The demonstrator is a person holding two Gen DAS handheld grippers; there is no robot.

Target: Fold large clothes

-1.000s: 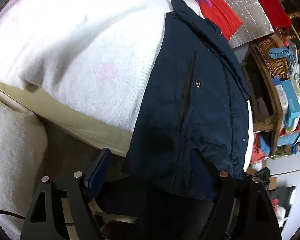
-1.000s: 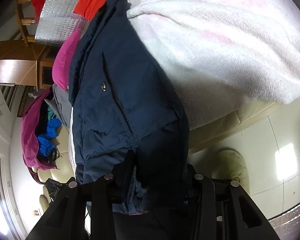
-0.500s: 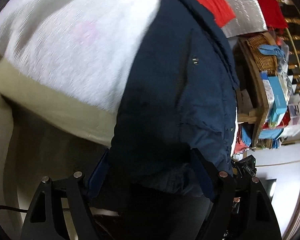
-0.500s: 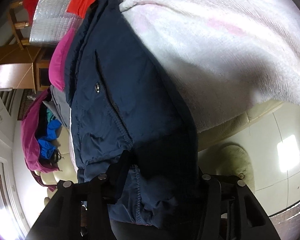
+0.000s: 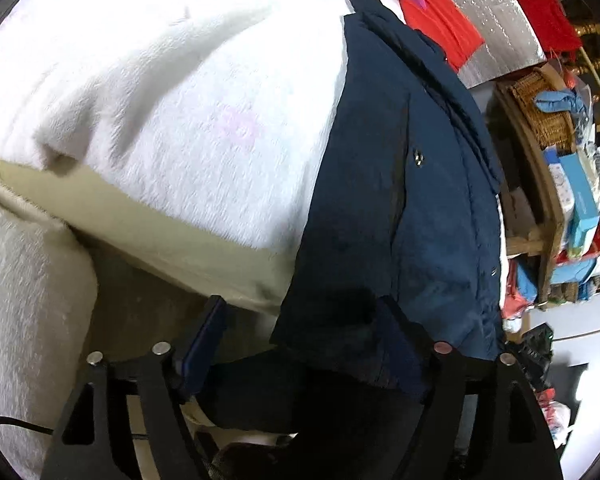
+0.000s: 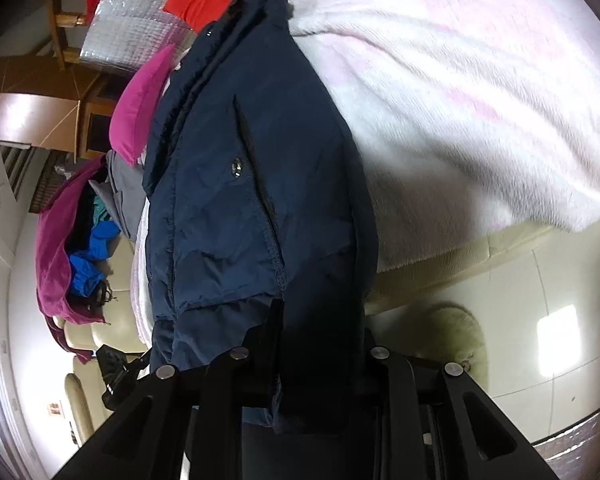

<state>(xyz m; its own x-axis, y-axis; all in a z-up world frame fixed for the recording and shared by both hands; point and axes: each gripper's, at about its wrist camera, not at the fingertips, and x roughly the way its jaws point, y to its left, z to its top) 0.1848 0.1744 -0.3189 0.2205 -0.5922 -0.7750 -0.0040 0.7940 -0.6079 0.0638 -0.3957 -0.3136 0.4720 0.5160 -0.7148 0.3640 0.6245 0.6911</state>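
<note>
We see the navy jacket point(image 5: 400, 208) lying over a white fleece blanket point(image 5: 172, 112), its hem hanging off the near edge toward us. Our left gripper point(image 5: 300, 344) has its jaws spread wide, the hem just reaching between them. Our right gripper point(image 6: 320, 344) is closing its jaws, pinching the jacket's hem fold.

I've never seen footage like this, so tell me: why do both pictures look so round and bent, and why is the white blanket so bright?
Left wrist view: fisheye bending, black corners; white blanket nearly washed out, navy jacket dim near the lens. Right wrist view: same bulge; blanket softly blurred, bright glare patch on the floor.
</note>
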